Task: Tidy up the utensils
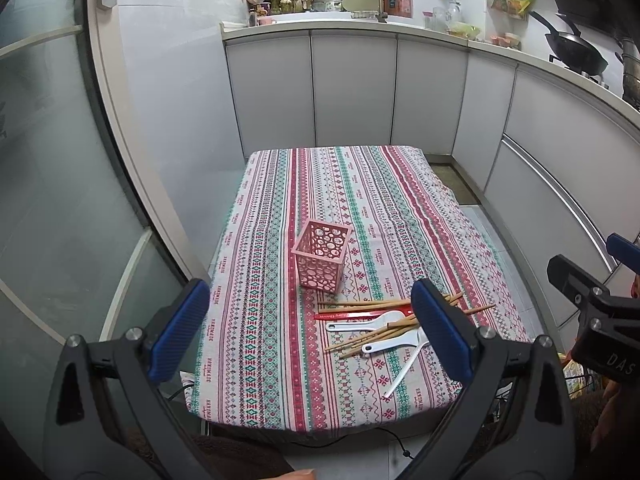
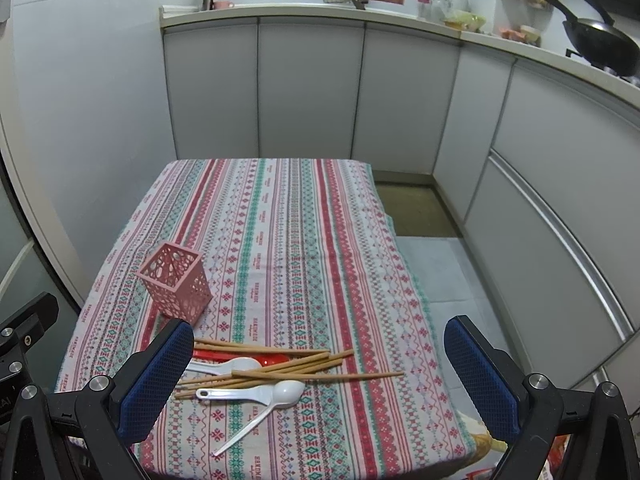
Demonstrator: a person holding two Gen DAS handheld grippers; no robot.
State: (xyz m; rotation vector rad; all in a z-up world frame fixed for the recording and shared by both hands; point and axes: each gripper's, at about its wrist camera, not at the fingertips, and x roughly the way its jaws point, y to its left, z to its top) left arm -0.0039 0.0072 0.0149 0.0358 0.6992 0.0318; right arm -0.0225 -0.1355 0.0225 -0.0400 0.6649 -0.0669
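Note:
A pink perforated holder point(image 1: 322, 258) stands upright and looks empty on the striped tablecloth point(image 1: 280, 200); it also shows in the right wrist view point(image 2: 176, 282). In front of it lies a pile of wooden chopsticks point(image 2: 288, 366), white plastic spoons point(image 2: 256, 394) and a red spoon point(image 2: 256, 358). The pile shows in the left wrist view point(image 1: 384, 328) too, partly behind my right finger. My left gripper point(image 1: 308, 332) is open and empty, above the table's near edge. My right gripper point(image 2: 318, 376) is open and empty, just above the pile.
Grey kitchen cabinets point(image 2: 312, 88) run behind and to the right of the table, under a counter with a sink point(image 1: 372, 0) and a wok point(image 2: 604, 46). A glass door point(image 1: 48, 160) is on the left. Tiled floor point(image 2: 440, 272) lies right of the table.

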